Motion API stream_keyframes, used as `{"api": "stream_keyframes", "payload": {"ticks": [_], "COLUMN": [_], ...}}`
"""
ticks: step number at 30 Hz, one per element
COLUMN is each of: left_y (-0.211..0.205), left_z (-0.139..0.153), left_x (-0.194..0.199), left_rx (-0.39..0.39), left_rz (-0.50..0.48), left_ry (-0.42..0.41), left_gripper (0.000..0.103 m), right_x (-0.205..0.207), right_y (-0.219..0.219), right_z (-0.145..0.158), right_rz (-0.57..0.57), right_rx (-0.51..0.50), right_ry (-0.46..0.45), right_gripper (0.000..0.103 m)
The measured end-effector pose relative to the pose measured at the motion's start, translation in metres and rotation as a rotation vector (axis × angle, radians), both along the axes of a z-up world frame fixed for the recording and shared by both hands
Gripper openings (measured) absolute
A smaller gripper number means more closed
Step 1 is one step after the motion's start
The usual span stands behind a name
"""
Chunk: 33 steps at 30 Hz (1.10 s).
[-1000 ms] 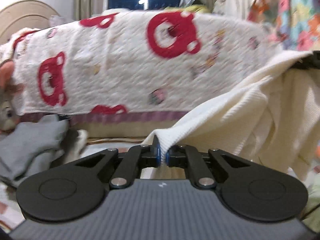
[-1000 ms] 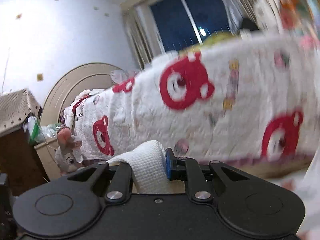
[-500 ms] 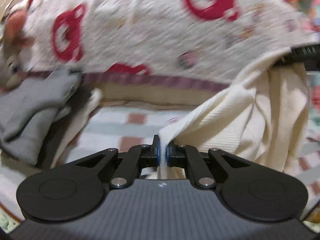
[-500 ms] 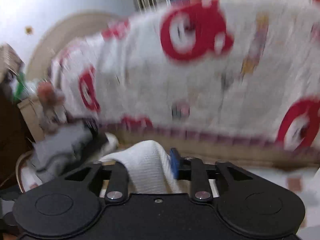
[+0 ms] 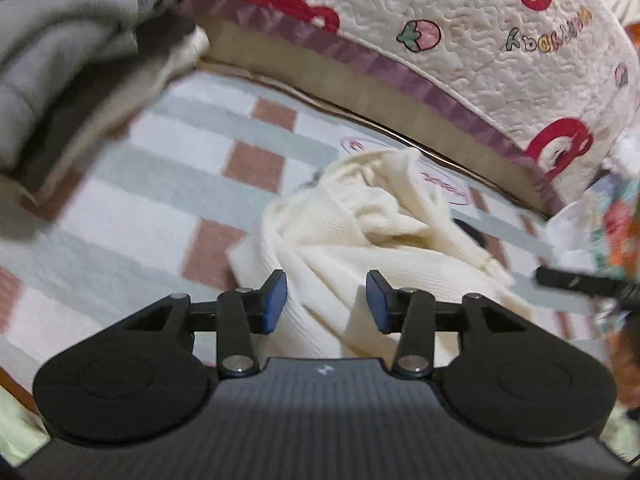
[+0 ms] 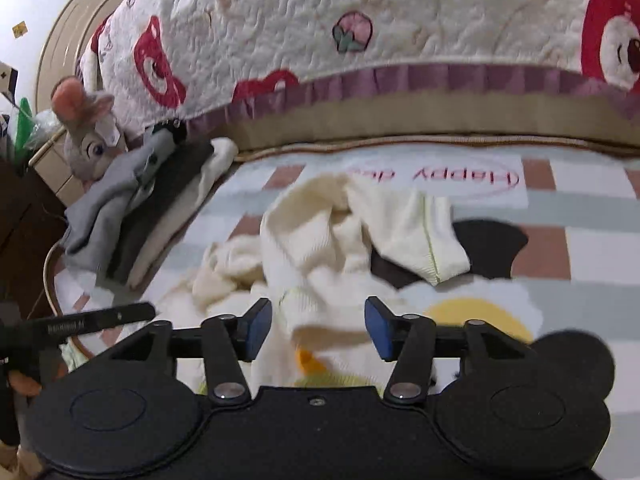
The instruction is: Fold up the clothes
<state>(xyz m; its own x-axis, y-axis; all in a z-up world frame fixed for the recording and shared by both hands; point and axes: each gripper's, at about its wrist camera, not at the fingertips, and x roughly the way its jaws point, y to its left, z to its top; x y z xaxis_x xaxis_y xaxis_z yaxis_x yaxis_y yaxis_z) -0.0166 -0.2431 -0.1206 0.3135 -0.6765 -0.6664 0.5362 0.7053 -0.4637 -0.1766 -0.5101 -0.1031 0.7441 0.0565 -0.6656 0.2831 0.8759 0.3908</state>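
Observation:
A cream knit sweater [image 6: 332,236] lies crumpled in a heap on the checked mat [image 6: 592,204]; it also shows in the left wrist view [image 5: 360,232]. My left gripper [image 5: 326,300] is open just above the near part of the heap, with cloth showing between its blue pads but not pinched. My right gripper [image 6: 318,328] is open too, low over the sweater's near edge. Each gripper's tip shows in the other's view, the right one [image 5: 576,280] and the left one [image 6: 100,320].
A stack of folded grey and dark clothes [image 6: 132,200] lies at the mat's left, next to a plush rabbit [image 6: 86,136]. A bed with a white quilt with red bears [image 6: 360,32] runs along the far side. A nightstand [image 6: 24,208] stands far left.
Both grippers were shut on the sweater and held it up in the air. They came down toward the mat and opened, and the sweater now lies in a heap on it.

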Motion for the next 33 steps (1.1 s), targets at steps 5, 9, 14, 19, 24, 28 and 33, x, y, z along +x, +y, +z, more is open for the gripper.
{"api": "stream_keyframes", "payload": {"ticks": [5,9,14,19,24,28,33], "left_y": [0.006,-0.005,-0.003,-0.001,-0.004,0.005,0.020], "left_z": [-0.015,-0.028,-0.034,-0.032,0.035,0.075,0.109], "left_x": [-0.001,-0.013,-0.011,-0.012,-0.043,-0.043,-0.043], "left_rx": [-0.059,0.018,0.007,-0.001,0.112,-0.023,-0.139], "left_rz": [0.024,-0.016,-0.010,0.005,0.075,0.098,0.123], "left_ry": [0.129,0.152,0.123,0.049,-0.370,-0.395,-0.457], "left_gripper": [0.057,0.071,0.076,0.010,0.007,0.007,0.007], "right_x": [0.006,-0.009,-0.012,-0.013,-0.041,-0.056,-0.082], "right_y": [0.010,0.019,0.030,0.031,0.022,0.016,0.000], "right_z": [-0.018,-0.052,-0.066,-0.076,-0.033,0.023,0.096], "right_rz": [-0.018,-0.138,-0.197,-0.205,-0.331,-0.397,-0.456], "right_rx": [0.090,0.266,0.123,0.095,-0.024,-0.217,-0.307], "right_ry": [0.001,-0.007,-0.002,-0.007,-0.168,-0.259,-0.403], "right_gripper": [0.069,0.069,0.085,0.025,0.008,0.007,0.007]}}
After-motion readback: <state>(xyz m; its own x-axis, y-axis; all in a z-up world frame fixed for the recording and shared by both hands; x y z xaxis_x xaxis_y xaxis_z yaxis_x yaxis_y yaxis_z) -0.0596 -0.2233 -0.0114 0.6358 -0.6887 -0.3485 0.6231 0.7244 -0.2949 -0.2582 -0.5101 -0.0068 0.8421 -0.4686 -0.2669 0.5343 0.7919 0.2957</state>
